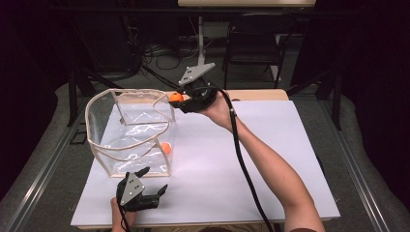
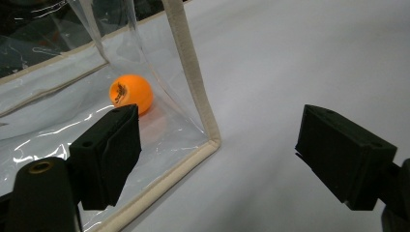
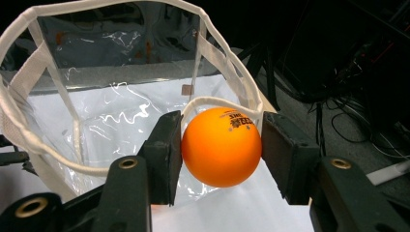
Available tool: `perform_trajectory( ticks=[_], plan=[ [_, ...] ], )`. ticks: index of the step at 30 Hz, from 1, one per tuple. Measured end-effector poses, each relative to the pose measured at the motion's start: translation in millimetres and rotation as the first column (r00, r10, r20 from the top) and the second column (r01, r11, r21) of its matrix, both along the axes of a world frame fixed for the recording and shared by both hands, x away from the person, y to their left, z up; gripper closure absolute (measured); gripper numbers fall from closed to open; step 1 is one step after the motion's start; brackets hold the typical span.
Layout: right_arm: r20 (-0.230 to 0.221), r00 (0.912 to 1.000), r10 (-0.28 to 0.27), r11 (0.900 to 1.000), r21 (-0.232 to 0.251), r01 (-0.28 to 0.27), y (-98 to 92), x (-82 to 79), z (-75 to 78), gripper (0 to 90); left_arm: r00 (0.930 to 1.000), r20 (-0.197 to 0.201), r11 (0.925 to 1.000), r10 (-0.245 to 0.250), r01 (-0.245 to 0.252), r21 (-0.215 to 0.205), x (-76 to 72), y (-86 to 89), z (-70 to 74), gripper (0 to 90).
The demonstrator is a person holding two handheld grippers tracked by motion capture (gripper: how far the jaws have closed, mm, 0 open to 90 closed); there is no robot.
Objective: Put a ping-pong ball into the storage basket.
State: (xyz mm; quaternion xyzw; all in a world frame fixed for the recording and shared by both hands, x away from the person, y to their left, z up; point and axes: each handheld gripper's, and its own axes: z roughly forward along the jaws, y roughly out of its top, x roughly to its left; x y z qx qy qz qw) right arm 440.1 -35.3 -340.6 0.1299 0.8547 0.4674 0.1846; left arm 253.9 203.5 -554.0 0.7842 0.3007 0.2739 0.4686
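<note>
A clear plastic bag with a cream rim (image 1: 129, 126) stands open on the white table (image 1: 270, 159). One orange ball (image 1: 166, 148) (image 2: 131, 91) lies inside it near the front right corner. My right gripper (image 1: 180, 99) (image 3: 221, 147) is held up at the bag's back right rim, shut on a second orange ball (image 1: 176, 97) (image 3: 222, 146). The bag's rim (image 3: 121, 58) and open mouth lie just beyond that ball. My left gripper (image 1: 153, 181) (image 2: 217, 154) rests open on the table in front of the bag, with the bag's corner seam (image 2: 193, 96) between its jaws' line of sight.
A black folding chair (image 1: 255, 43) and cables on the floor sit beyond the table's far edge. Grey padded borders (image 1: 48, 164) run along both table sides. The right forearm (image 1: 270, 164) crosses the white sheet diagonally.
</note>
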Motion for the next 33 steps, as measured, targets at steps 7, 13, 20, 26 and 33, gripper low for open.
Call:
perform_trajectory(
  ticks=[7,13,20,26,33],
  plan=[
    [0.012,0.9999,0.01,1.0,0.008,-0.01,6.5,-2.7,3.7,50.3,1.0,-0.001,1.0,-0.002,0.002,-0.002,0.3,-1.2,0.0,16.1],
    [0.021,0.9996,0.018,1.0,0.007,-0.018,11.6,-5.2,5.5,50.3,1.0,-0.001,1.0,-0.003,0.003,-0.003,0.7,-1.0,-0.3,16.0],
    [0.029,0.9993,0.026,1.0,0.01,-0.026,16.9,-7.8,7.0,50.3,1.0,0.0,1.0,-0.003,0.003,-0.004,0.4,-0.8,-0.1,16.0],
    [0.031,0.9988,0.036,0.999,0.003,-0.036,22.6,-9.9,6.4,50.3,1.0,0.0,1.0,-0.003,0.003,-0.003,0.4,-1.0,0.0,16.0],
    [0.035,0.9985,0.042,0.999,-0.001,-0.042,27.4,-11.3,6.6,50.3,1.0,0.001,1.0,-0.005,0.005,0.0,0.3,-1.1,0.2,16.0]
  ],
)
